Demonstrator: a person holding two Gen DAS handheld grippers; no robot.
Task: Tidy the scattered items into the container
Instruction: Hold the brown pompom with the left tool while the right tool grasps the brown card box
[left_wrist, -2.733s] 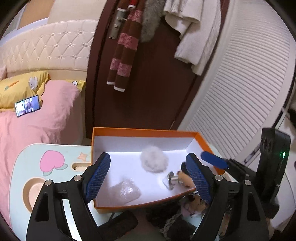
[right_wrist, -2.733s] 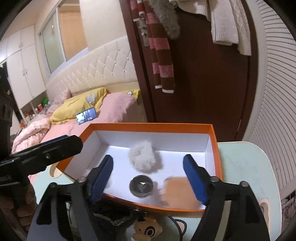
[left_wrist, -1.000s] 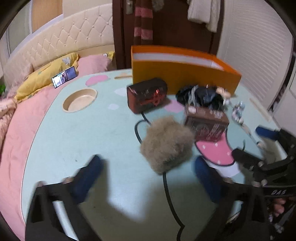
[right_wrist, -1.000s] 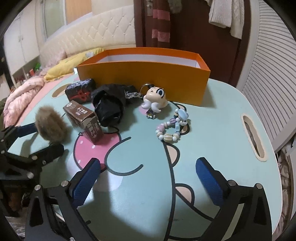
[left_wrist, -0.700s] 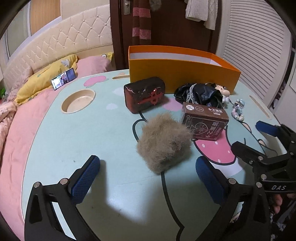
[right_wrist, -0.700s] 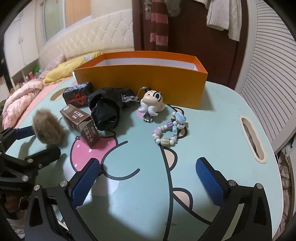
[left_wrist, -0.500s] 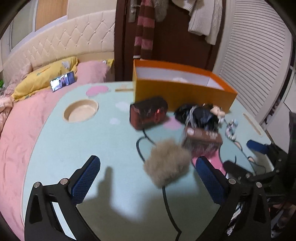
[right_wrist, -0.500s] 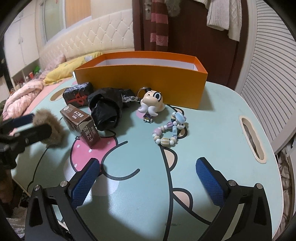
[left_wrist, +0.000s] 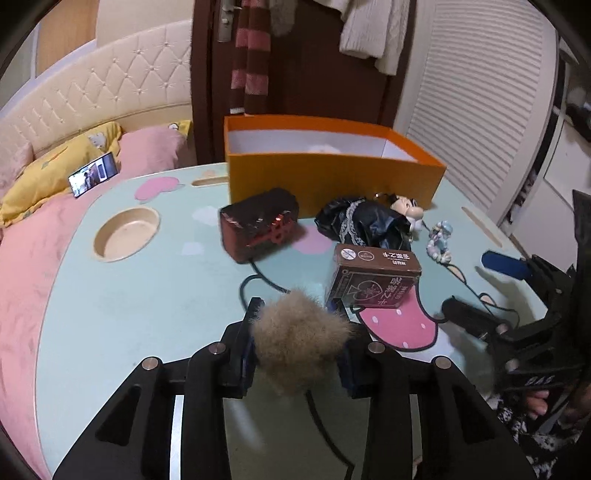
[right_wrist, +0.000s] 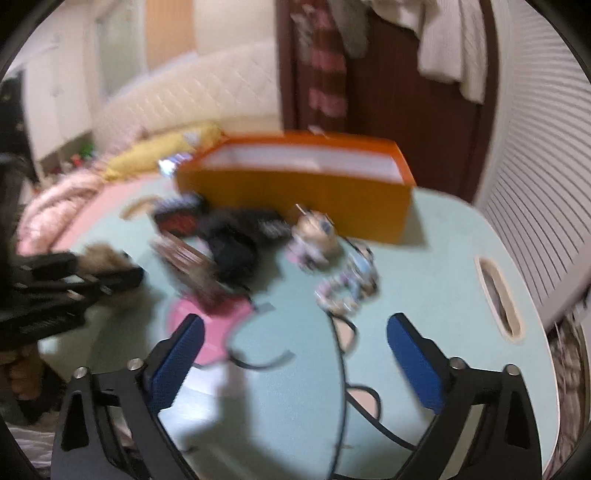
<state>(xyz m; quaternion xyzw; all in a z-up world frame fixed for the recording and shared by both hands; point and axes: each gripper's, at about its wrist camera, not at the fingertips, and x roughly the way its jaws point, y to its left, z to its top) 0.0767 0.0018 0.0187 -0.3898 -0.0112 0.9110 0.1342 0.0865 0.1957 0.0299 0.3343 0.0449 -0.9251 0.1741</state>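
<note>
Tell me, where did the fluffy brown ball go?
The fluffy brown ball is squeezed in the left gripper, low in the left wrist view, just in front of the brown carton.

dim warm indoor light, fisheye-bent edges; right wrist view smeared by motion blur, left sharper.

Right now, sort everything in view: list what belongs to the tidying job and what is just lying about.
Job: orange box; fur ball gripped in the left gripper; brown carton; dark red pouch; black cloth; doll keychain; bead bracelet; open right gripper.

Lying about: phone on bed; striped scarf; white sweater.
</note>
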